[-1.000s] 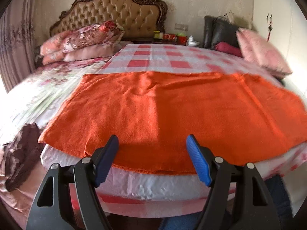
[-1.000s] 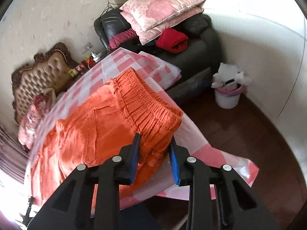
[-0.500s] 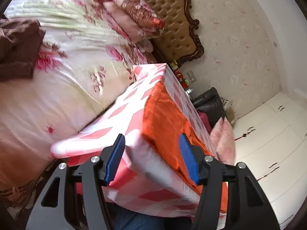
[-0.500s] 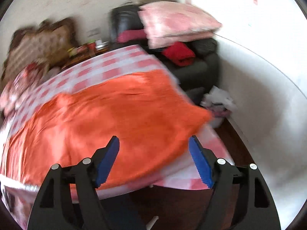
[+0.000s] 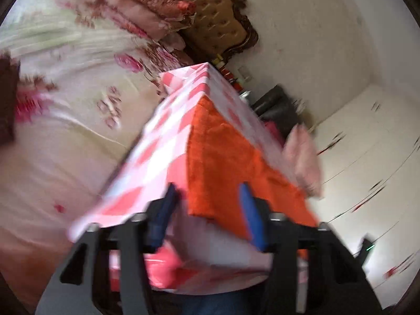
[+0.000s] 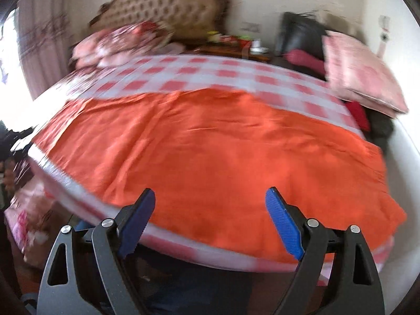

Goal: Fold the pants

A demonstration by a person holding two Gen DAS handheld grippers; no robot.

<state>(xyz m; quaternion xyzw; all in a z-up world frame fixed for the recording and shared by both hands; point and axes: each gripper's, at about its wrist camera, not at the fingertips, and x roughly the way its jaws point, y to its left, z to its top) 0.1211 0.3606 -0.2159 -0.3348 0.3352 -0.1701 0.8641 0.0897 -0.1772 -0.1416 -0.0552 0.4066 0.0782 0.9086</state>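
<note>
Orange pants (image 6: 210, 144) lie spread flat on a table with a pink-and-white checked cloth (image 6: 215, 72). In the right wrist view my right gripper (image 6: 211, 220) hovers over their near edge; its jaws are opening wide and nothing is between them. In the left wrist view, tilted and blurred, the pants' corner (image 5: 210, 183) hangs at the table's end over the checked cloth (image 5: 155, 162). My left gripper (image 5: 208, 207) straddles that corner. Its jaws are closing, with a gap still showing between the blue pads (image 5: 250, 210) and the fabric.
A bed with a floral quilt (image 5: 65, 99), stacked pillows (image 6: 118, 42) and a tufted headboard (image 6: 162, 8) stands left of the table. Behind it are a cluttered nightstand (image 6: 236, 44) and a black sofa (image 6: 299, 31) holding pink pillows (image 6: 359, 71). White wardrobe doors (image 5: 367, 144) line the right.
My right gripper let go of the pants' waistband, opened wide and swung round to face across the pants. My left gripper rolled, moved to the pants' corner and narrowed its jaws.
</note>
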